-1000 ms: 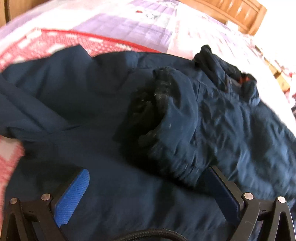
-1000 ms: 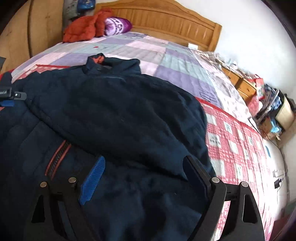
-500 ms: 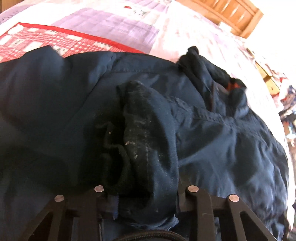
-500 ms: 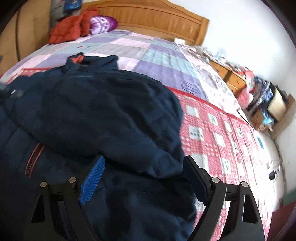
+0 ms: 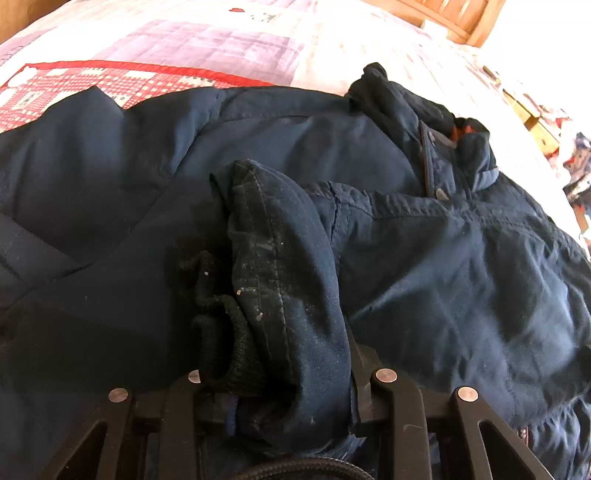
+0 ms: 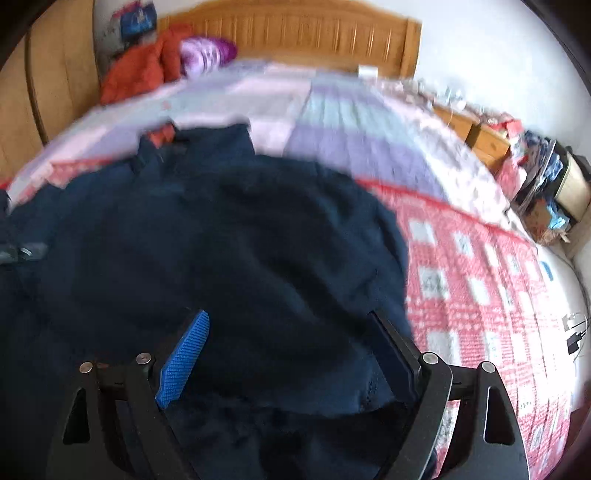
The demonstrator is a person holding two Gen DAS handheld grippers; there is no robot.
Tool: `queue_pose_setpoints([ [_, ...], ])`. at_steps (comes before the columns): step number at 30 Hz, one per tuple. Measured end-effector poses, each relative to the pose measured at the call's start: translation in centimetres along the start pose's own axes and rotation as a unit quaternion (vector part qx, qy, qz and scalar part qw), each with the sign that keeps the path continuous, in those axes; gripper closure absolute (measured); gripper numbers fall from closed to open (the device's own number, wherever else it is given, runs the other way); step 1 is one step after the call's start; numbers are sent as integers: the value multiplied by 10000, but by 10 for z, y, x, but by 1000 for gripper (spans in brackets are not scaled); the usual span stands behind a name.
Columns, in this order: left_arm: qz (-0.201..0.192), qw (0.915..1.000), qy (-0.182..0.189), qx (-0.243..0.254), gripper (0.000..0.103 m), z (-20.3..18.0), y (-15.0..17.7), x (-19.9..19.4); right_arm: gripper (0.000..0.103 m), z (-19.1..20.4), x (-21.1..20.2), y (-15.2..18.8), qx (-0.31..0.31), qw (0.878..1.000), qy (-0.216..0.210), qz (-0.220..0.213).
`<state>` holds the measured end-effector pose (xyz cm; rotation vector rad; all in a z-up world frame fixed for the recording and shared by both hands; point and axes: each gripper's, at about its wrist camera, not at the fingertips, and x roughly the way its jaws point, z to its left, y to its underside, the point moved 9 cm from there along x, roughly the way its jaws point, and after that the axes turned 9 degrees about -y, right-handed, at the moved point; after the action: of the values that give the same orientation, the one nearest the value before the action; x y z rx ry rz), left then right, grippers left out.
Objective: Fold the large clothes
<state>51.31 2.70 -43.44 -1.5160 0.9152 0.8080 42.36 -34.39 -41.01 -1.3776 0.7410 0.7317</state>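
Note:
A large dark navy jacket (image 5: pixel 424 258) lies spread on the bed. Its collar (image 5: pixel 428 110) with orange lining points toward the headboard. My left gripper (image 5: pixel 284 384) is shut on the jacket's sleeve cuff (image 5: pixel 280 280), whose black knit inner cuff (image 5: pixel 221 332) bunches beside it. The same jacket (image 6: pixel 221 240) fills the right wrist view. My right gripper (image 6: pixel 291 354) is open just above the jacket near its right edge, holding nothing; its blue pad (image 6: pixel 184 358) shows.
The bed has a red-and-white checked blanket (image 6: pixel 480 288) and a purple patchwork quilt (image 6: pixel 332 122). A wooden headboard (image 6: pixel 295 33) stands at the back, with an orange garment (image 6: pixel 144 70) and purple pillow. Cluttered bedside furniture (image 6: pixel 546 188) stands at the right.
My left gripper closed on the sleeve cuff and has drawn it across the jacket body. My right gripper shifted rightward over the jacket, staying open.

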Motion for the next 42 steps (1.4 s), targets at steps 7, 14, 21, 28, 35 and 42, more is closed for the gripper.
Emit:
queue_pose_setpoints([
  [7, -92, 9993, -123, 351, 67, -8, 1, 3, 15, -80, -39, 22, 1078, 9901, 895, -113],
  [14, -127, 9996, 46, 238, 63, 1, -1, -10, 15, 84, -18, -38, -456, 9971, -450, -409],
  [21, -201, 9977, -290, 583, 28, 24, 1, -31, 15, 125, 38, -13, -660, 9968, -357, 265],
  [28, -368, 9937, -689, 800, 15, 64, -2, -57, 15, 132, 27, -8, -641, 9973, -59, 363],
  [35, -522, 9935, -969, 280, 15, 154, -8, -87, 15, 206, 31, -25, -912, 9949, -286, 336],
  [42, -397, 9850, -1542, -669, 15, 286, -5, -93, 15, 286, 47, -35, -648, 9960, -507, 354],
])
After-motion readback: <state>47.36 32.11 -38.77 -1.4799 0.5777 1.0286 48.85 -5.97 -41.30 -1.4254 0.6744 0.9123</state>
